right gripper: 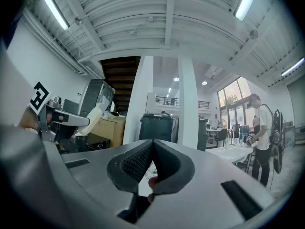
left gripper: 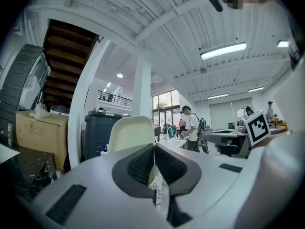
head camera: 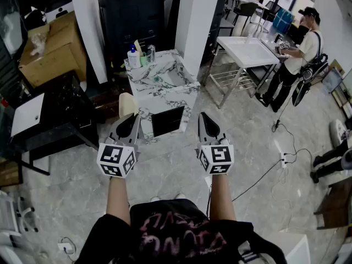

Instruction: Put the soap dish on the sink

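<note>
The soap dish (head camera: 127, 104) is a cream, rounded plastic piece, and my left gripper (head camera: 130, 121) is shut on its lower edge. In the left gripper view the soap dish (left gripper: 131, 133) stands upright above the closed left gripper (left gripper: 154, 148). The marble-patterned sink unit (head camera: 144, 76) stands just ahead, beyond both grippers, with a basin (head camera: 168, 79) set in its top. My right gripper (head camera: 207, 121) is held level with the left one, shut and holding nothing. The right gripper view shows its own jaws (right gripper: 152, 145) pressed together, and the dish (right gripper: 96, 114) off to the left.
A soap bottle (head camera: 133, 57) and a cup (head camera: 150, 53) stand at the sink unit's far end. Behind it are a dark bin (head camera: 133, 15) and a white pillar (head camera: 197, 21). A white metal-framed table (head camera: 247, 51) and a person (head camera: 300, 56) are at the right, and boxes (head camera: 52, 48) at the left.
</note>
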Available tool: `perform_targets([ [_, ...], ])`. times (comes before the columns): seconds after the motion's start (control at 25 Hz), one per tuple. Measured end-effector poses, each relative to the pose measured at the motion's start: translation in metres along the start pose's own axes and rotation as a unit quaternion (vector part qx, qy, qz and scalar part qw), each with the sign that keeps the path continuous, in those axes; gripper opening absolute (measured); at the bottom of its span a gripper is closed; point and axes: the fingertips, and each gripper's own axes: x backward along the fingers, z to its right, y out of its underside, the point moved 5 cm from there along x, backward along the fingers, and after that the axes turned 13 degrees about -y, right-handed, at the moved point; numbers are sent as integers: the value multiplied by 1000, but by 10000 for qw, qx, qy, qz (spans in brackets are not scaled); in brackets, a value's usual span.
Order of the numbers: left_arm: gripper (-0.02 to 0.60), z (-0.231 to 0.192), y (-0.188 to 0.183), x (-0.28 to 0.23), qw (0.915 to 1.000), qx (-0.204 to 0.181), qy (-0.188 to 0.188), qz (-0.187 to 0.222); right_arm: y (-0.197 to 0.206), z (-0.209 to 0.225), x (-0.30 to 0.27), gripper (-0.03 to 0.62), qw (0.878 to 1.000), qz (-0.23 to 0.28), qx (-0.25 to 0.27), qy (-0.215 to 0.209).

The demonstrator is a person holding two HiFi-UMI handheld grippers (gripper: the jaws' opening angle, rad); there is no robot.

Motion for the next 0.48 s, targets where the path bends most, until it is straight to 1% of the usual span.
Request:
perform_targets([
  [0.12, 23, 0, 0, 0, 10000, -23, 2, -5, -1, 1, 0, 12, 9999, 70, -71, -10],
  [0.36, 23, -2, -1, -1, 10000, -21, 5, -18, 1, 2, -1, 12, 10000, -23, 14, 44],
  [0.48, 23, -2, 2, -1, 10000, -25, 27, -63, 2, 0, -1, 12, 10000, -17, 44, -11],
])
